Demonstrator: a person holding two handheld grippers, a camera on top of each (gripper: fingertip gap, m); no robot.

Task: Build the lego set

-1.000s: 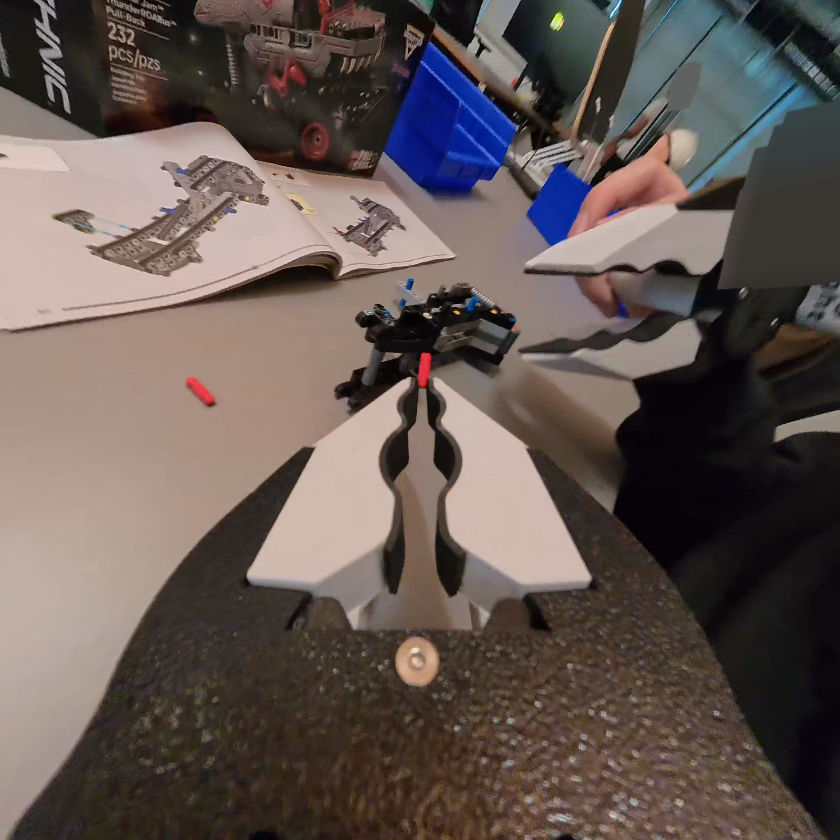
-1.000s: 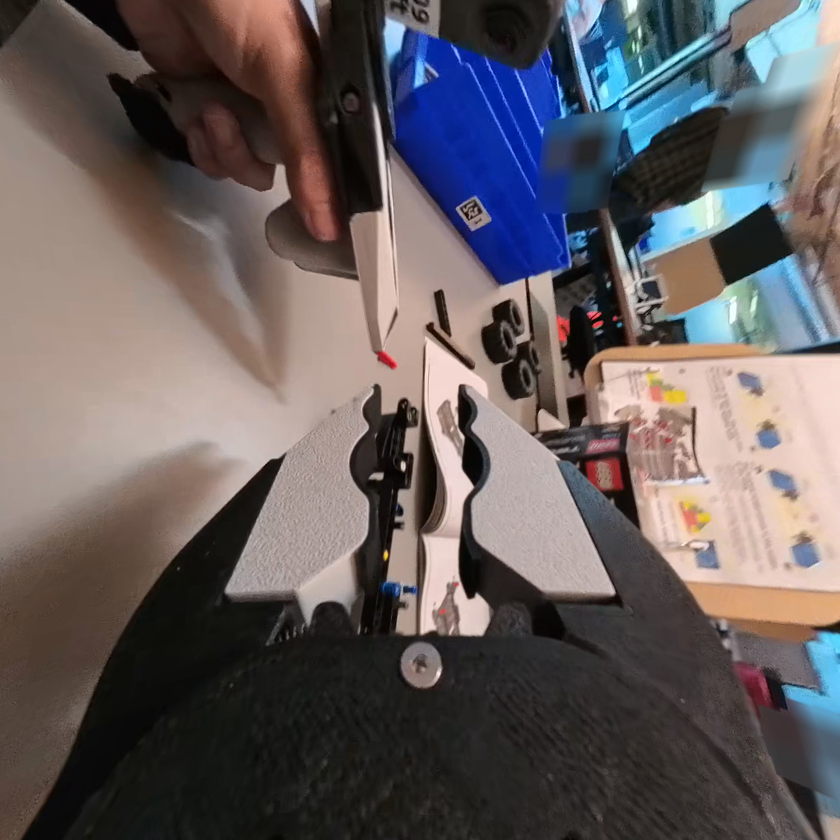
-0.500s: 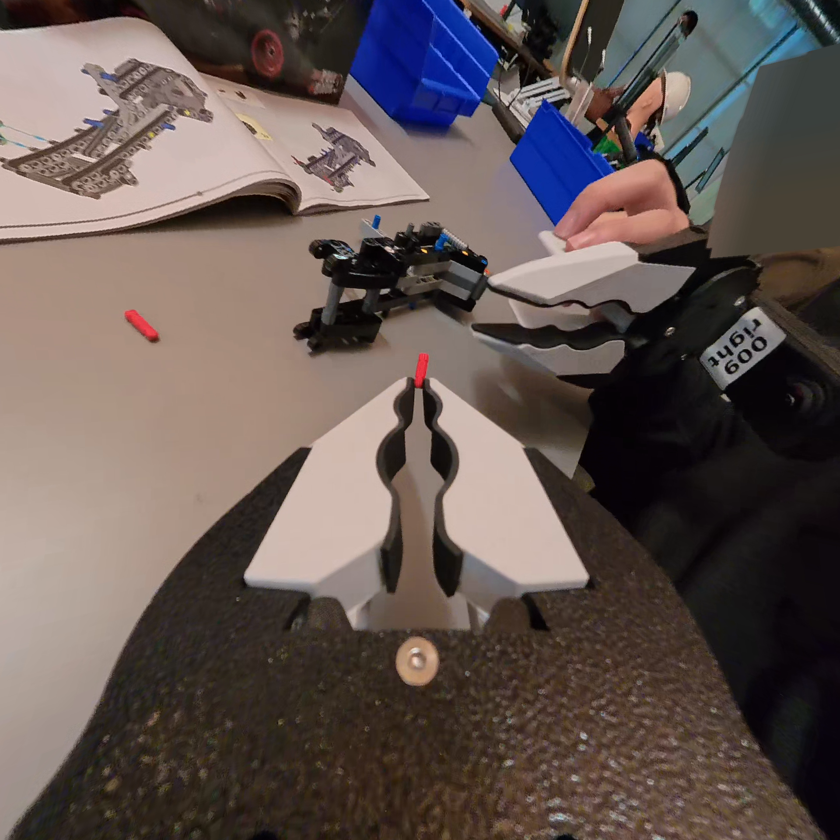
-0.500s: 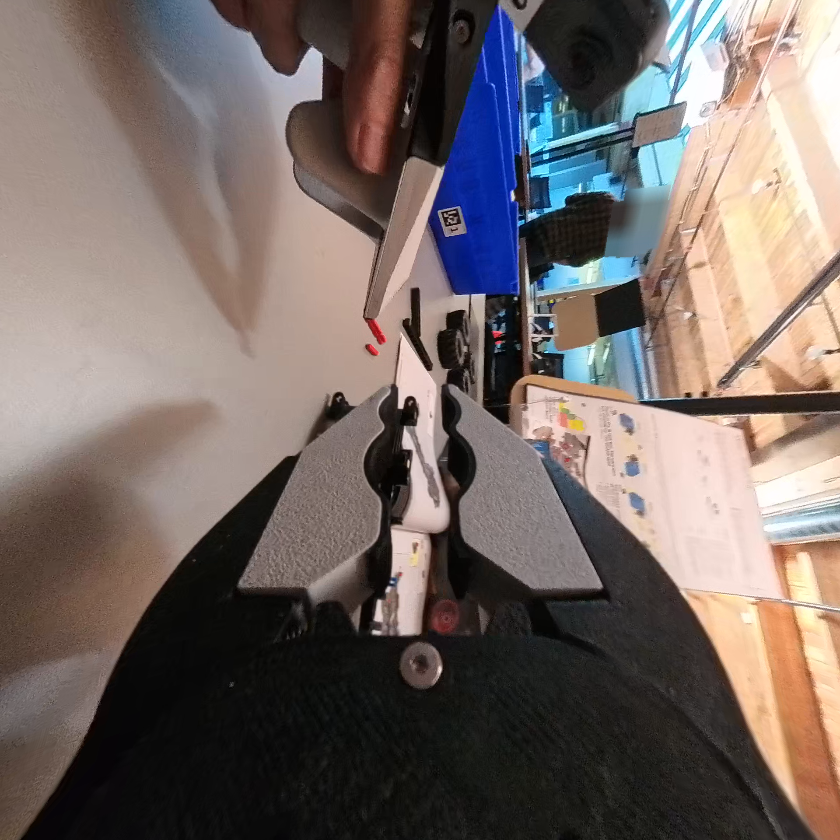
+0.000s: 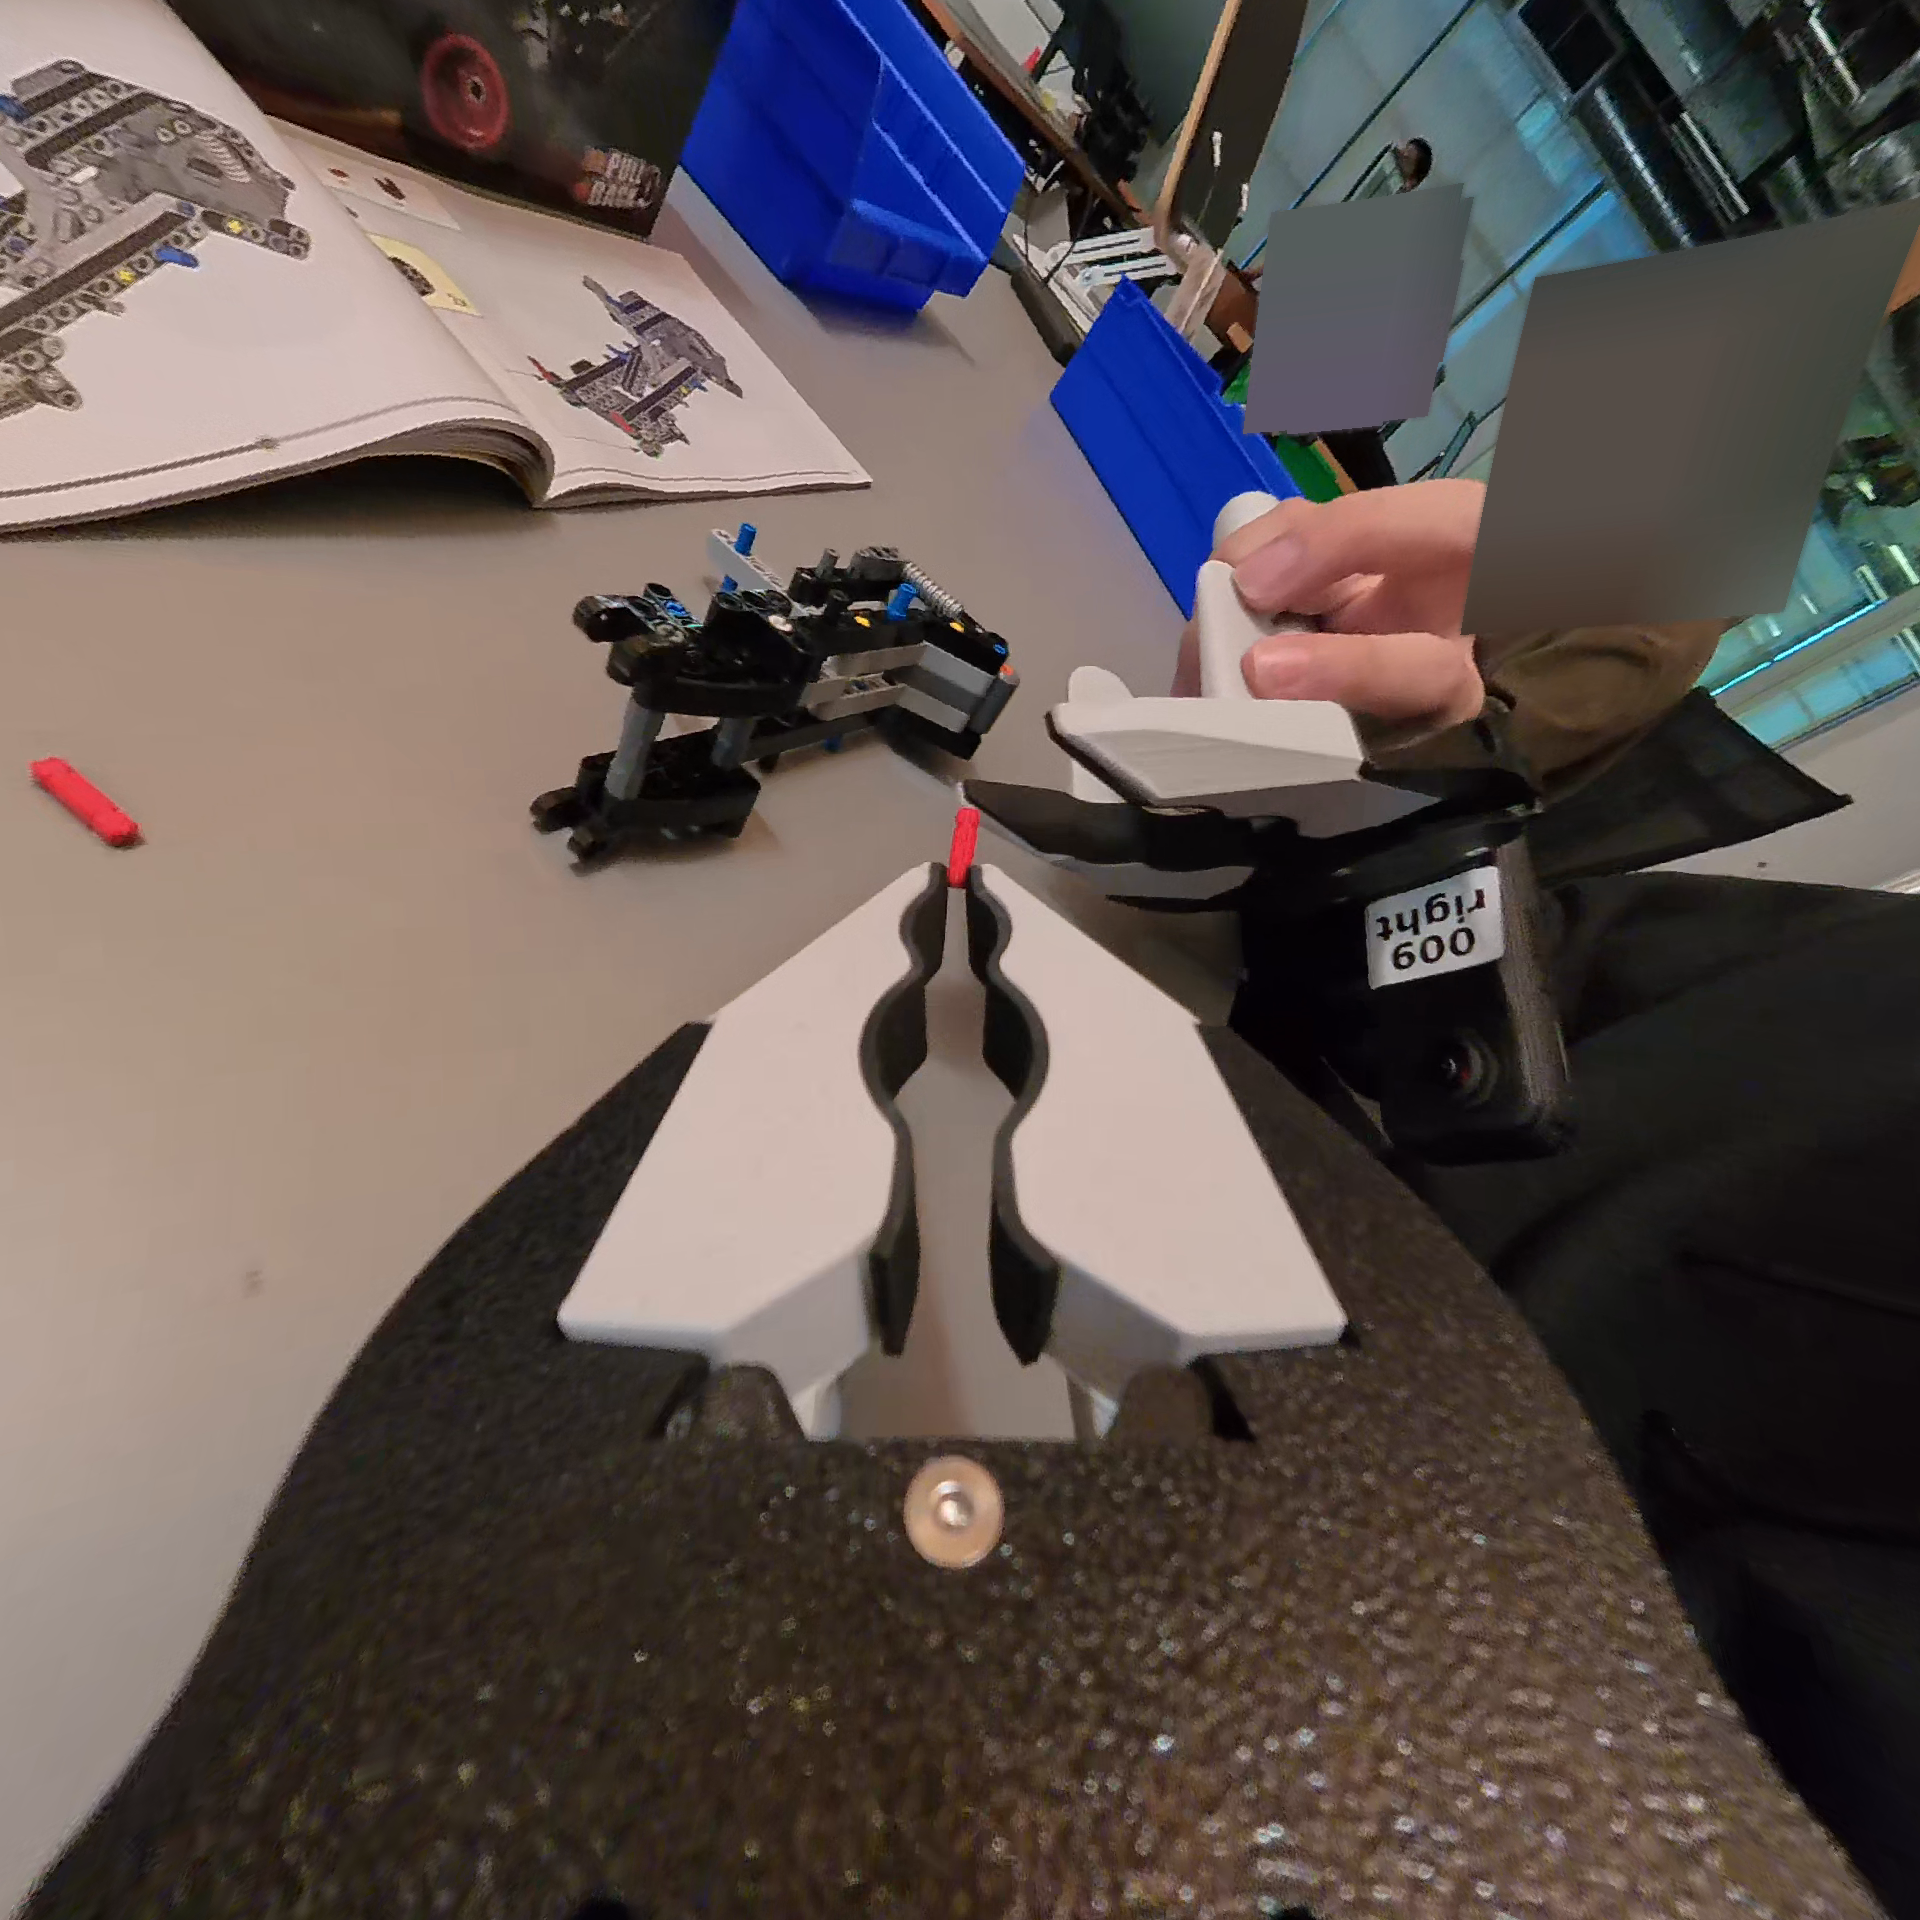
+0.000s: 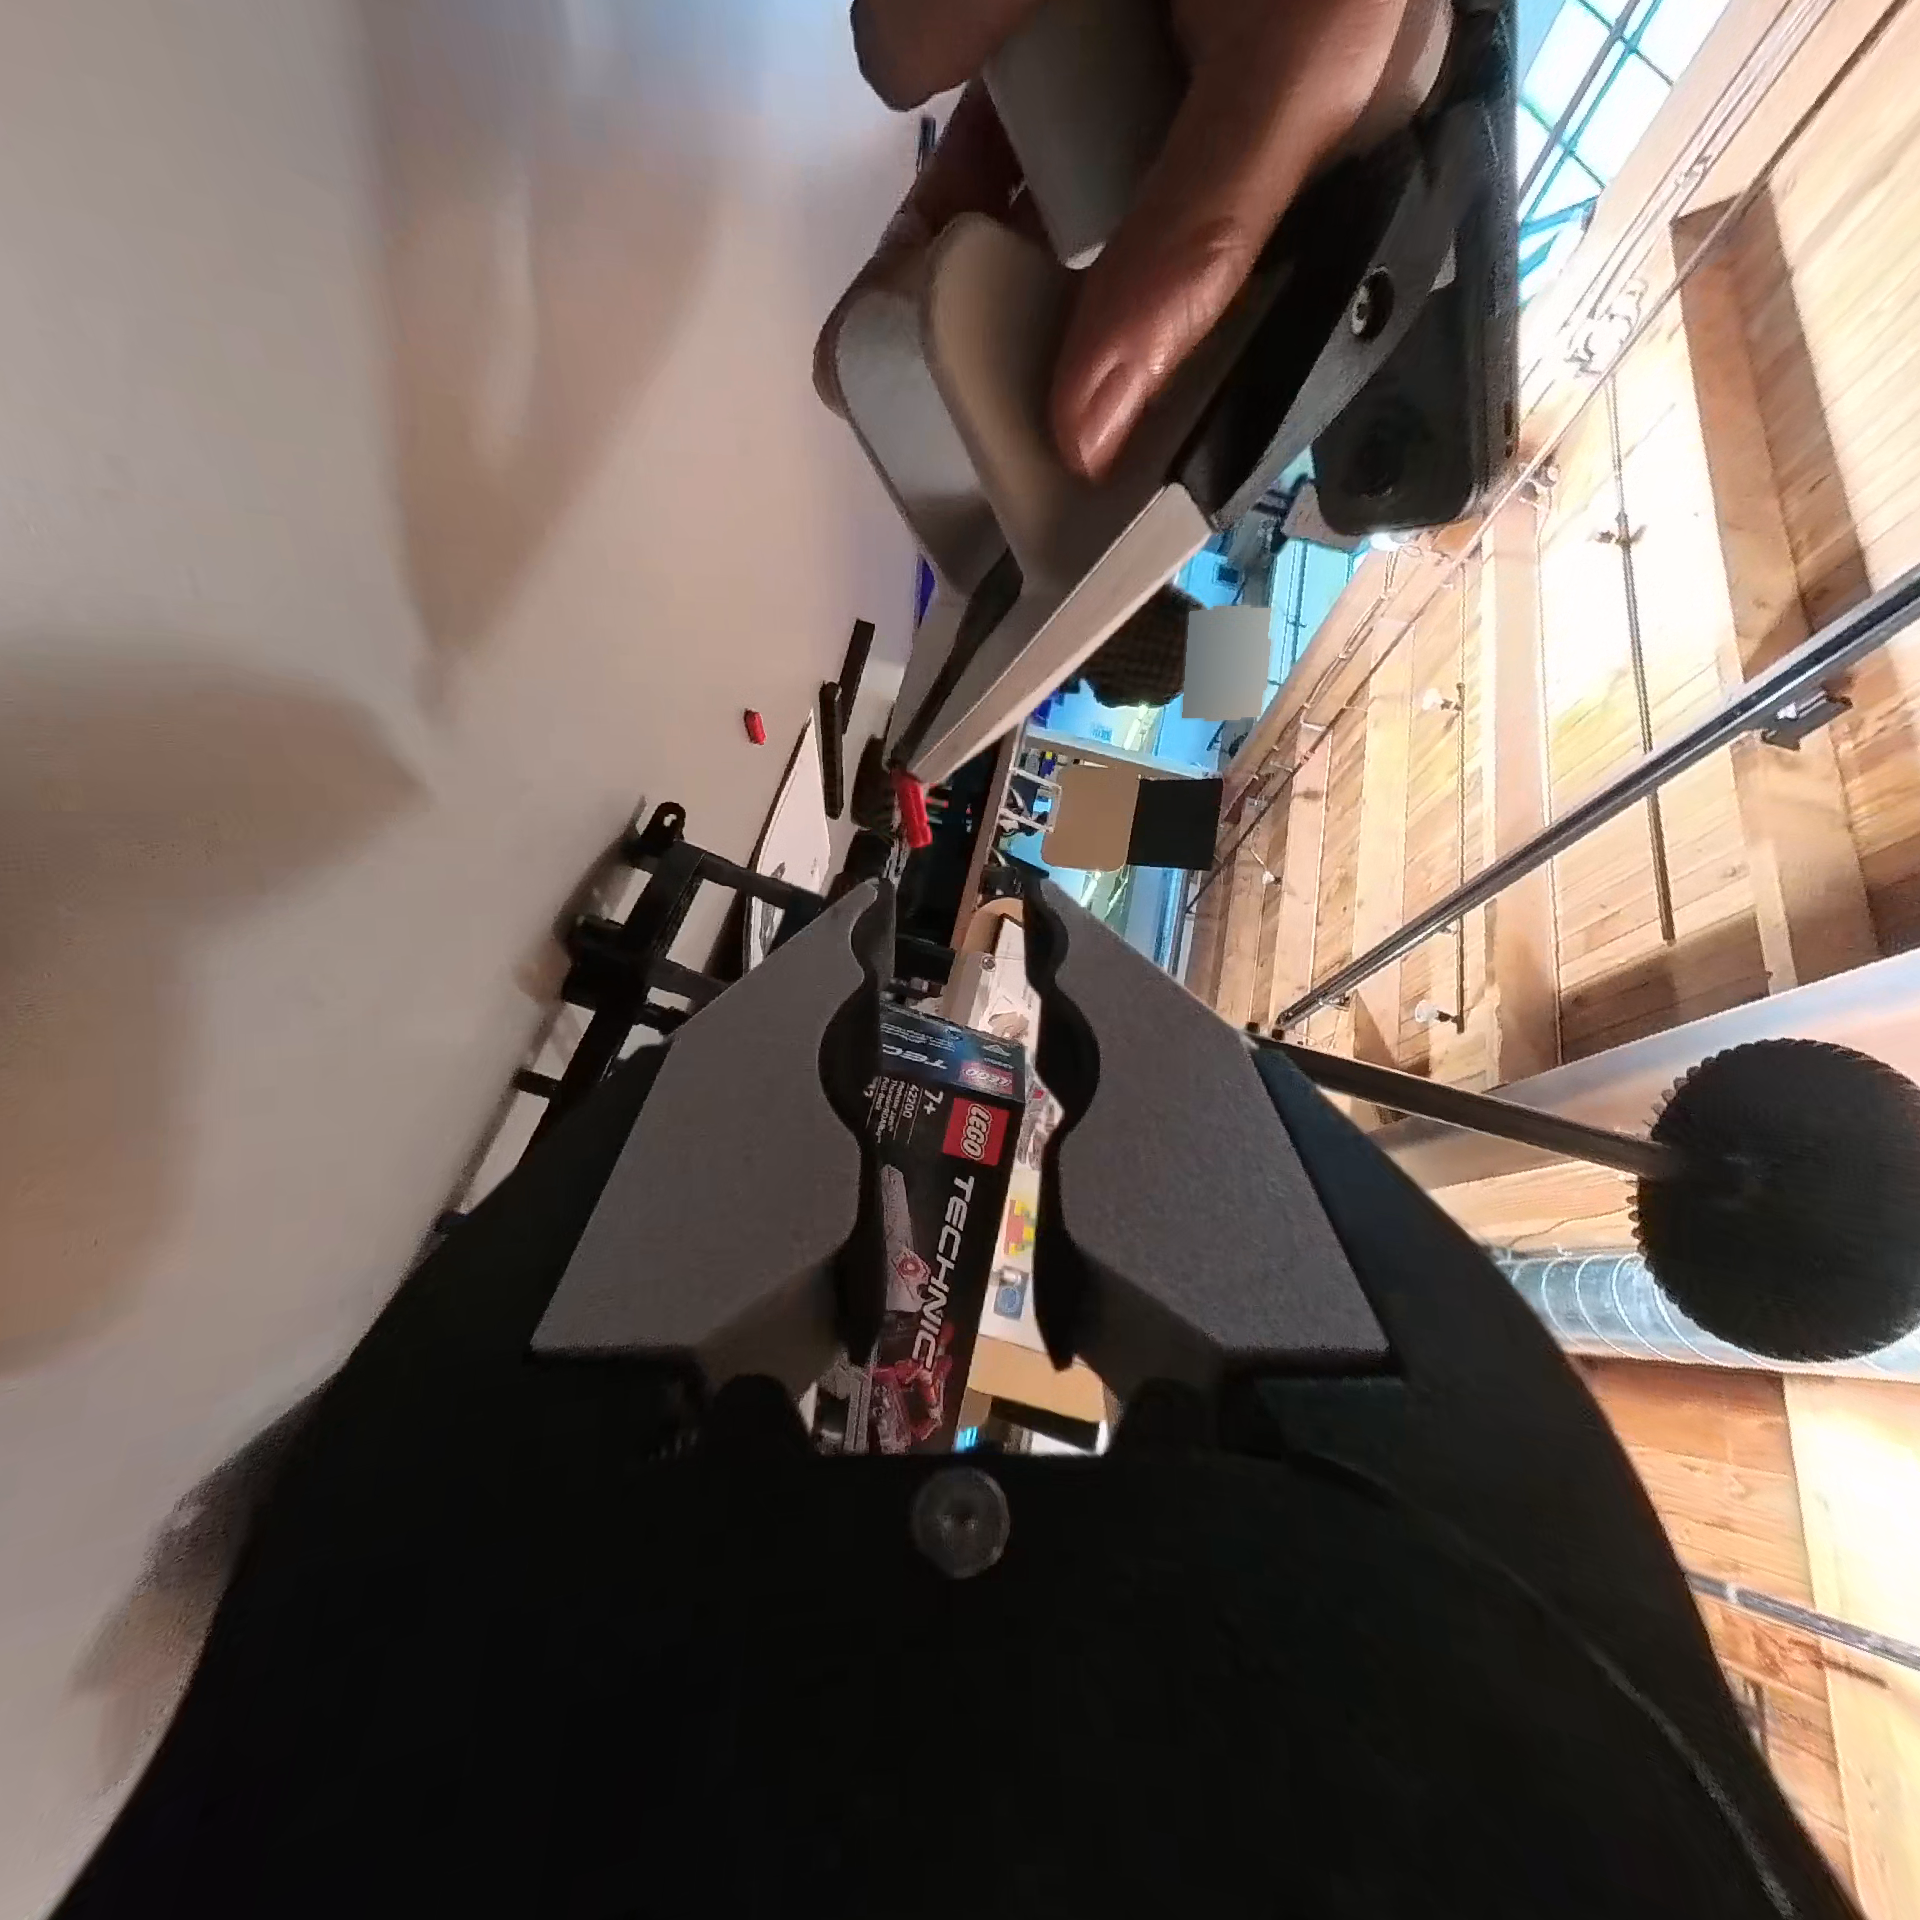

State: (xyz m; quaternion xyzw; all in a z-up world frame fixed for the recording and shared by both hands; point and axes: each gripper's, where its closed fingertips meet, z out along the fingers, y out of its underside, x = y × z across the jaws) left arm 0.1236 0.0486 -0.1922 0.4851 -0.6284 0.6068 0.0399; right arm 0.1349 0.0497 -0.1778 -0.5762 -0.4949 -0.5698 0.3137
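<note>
Lego chassis [image 5: 769,686] on table [image 5: 270,1039], partly built, wheels unfitted. Left gripper [image 5: 958,883] pinches red pin [image 5: 963,844]; right gripper [image 6: 956,914] jaws apart, empty. Spare red pin [image 5: 83,800] loose. Most assembly remains.

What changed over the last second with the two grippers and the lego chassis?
The right gripper swung in from the side, down beside the left gripper, jaws apart and empty. The left one backed off from the lego chassis. Unchanged: the left gripper's jaws stay shut on the red pin; the chassis and the loose red piece lie on the table.
</note>
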